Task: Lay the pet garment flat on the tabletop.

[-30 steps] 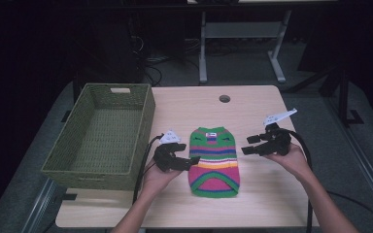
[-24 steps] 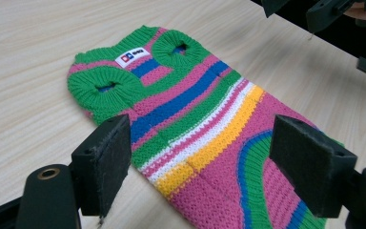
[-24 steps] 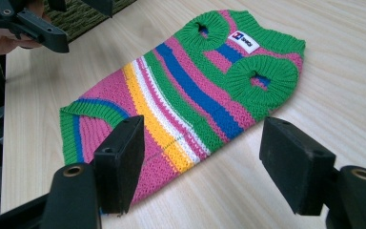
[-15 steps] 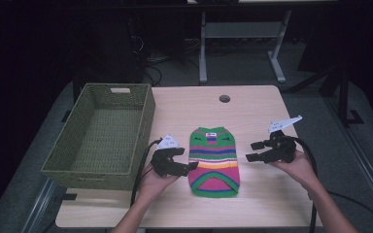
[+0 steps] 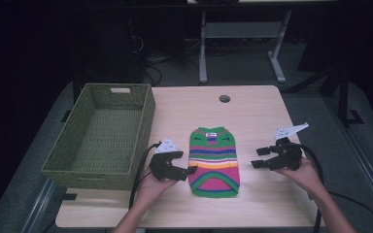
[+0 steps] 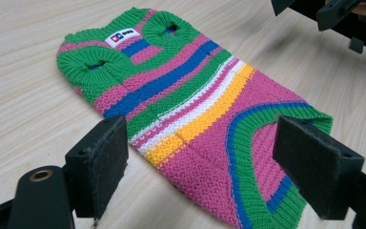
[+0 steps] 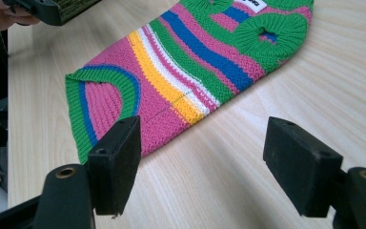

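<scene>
one striped knitted sweater [image 5: 214, 160] is found lying flat and fully spread on the table [image 5: 252, 204], just to the right of the green woven basket [image 5: 104, 136] and apart from it. its white label and the two round sleeve openings are seen at the end away from the person. no fold, lift or crease is noted, so the work on the garment is judged not yet begun; only the approach has been made. folding or moving it, possibly into the basket, is judged to be left entirely. the basket is seen to hold nothing.

the left gripper [image 5: 183, 171] is held at the sweater's left edge, near the hem; in the left gripper view its jaws are spread wide over the knit, astride the lower part, and nothing is pinched. the right gripper [image 5: 260, 158] is held to the right of the sweater, apart from it; its jaws have just been opening, stand wide, and only bare wood lies between them in the right gripper view.

count: one sweater, one basket, one table, two grippers, two hands. one round hole [image 5: 224, 98] is noted in the table beyond the sweater.
</scene>
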The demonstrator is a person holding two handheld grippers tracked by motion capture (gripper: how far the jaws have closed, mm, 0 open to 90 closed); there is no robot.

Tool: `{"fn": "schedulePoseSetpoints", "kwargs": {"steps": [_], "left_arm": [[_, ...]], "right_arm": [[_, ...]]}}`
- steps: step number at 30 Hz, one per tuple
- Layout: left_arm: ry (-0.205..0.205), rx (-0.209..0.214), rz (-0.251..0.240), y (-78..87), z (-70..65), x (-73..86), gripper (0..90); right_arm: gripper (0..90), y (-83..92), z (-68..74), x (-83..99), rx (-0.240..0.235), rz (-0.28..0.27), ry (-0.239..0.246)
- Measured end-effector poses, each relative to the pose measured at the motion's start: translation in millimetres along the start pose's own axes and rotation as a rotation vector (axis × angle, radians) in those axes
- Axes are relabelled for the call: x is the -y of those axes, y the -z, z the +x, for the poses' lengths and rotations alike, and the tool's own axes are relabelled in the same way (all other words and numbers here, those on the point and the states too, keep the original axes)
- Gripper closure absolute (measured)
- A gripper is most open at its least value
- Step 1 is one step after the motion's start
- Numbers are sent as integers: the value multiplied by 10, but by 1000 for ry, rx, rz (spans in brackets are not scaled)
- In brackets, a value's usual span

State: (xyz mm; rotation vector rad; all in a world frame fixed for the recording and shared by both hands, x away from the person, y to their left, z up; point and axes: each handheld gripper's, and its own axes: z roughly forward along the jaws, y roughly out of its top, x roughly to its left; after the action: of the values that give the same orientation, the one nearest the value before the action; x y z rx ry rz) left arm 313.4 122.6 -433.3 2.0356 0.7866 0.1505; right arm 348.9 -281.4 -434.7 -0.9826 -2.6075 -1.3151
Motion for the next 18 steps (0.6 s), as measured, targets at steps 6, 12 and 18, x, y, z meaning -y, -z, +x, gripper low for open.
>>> {"fn": "schedulePoseSetpoints", "kwargs": {"steps": [6,12,18], "left_arm": [[-1,-4,10,28,-28,39,186],[-13,-6,14,53,-51,54,186],[-15,-5,13,67,-87,78,184]], "right_arm": [[284,59,10,97,13,-9,-8],[280,110,14,213,26,-9,-23],[275,174,31,288,27,-18,-36]]}}
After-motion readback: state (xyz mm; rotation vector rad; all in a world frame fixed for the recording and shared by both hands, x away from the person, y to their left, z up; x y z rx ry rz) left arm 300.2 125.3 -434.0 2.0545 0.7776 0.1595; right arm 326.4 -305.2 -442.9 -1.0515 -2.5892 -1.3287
